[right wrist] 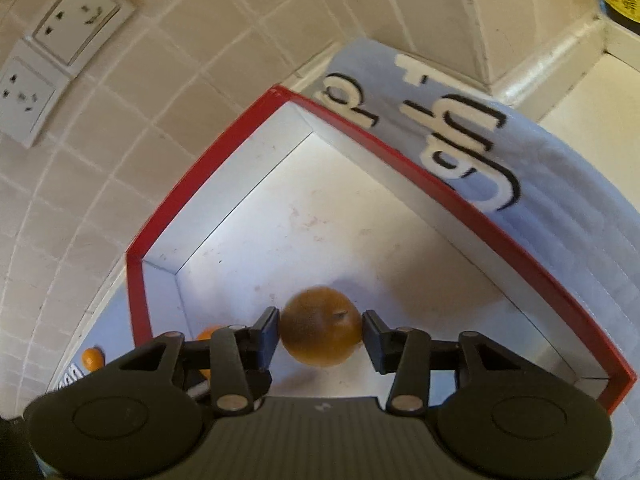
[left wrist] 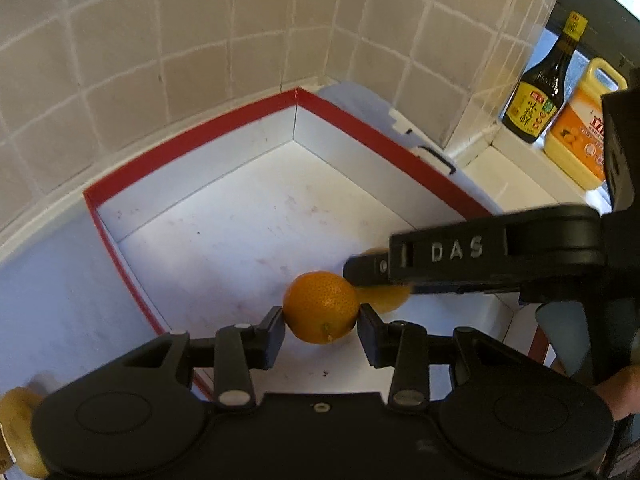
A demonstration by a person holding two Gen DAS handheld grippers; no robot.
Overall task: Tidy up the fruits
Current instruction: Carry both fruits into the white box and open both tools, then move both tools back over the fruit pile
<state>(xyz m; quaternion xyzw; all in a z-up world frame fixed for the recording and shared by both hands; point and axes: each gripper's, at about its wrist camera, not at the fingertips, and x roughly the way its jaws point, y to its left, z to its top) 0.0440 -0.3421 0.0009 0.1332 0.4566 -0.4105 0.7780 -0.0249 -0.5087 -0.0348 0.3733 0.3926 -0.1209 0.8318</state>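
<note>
My left gripper point(left wrist: 321, 326) is shut on an orange point(left wrist: 320, 307) and holds it over the near part of the red-rimmed white box point(left wrist: 192, 142). My right gripper point(right wrist: 321, 334) is shut on a brownish-yellow round fruit point(right wrist: 320, 326) above the same box point(right wrist: 192, 190). In the left wrist view the right gripper's black finger marked DAS point(left wrist: 456, 258) reaches in from the right, with its yellow fruit point(left wrist: 384, 296) partly hidden behind it. Two small oranges point(right wrist: 91, 357) show at the lower left of the right wrist view, one point(right wrist: 208, 334) behind my finger.
The box sits on a light blue cloth point(right wrist: 540, 184) in a tiled wall corner. A dark sauce bottle point(left wrist: 538, 84) and a yellow jug point(left wrist: 580, 128) stand on a ledge at right. Wall sockets point(right wrist: 76, 24) are on the left wall. A pale round fruit point(left wrist: 18, 436) lies at lower left.
</note>
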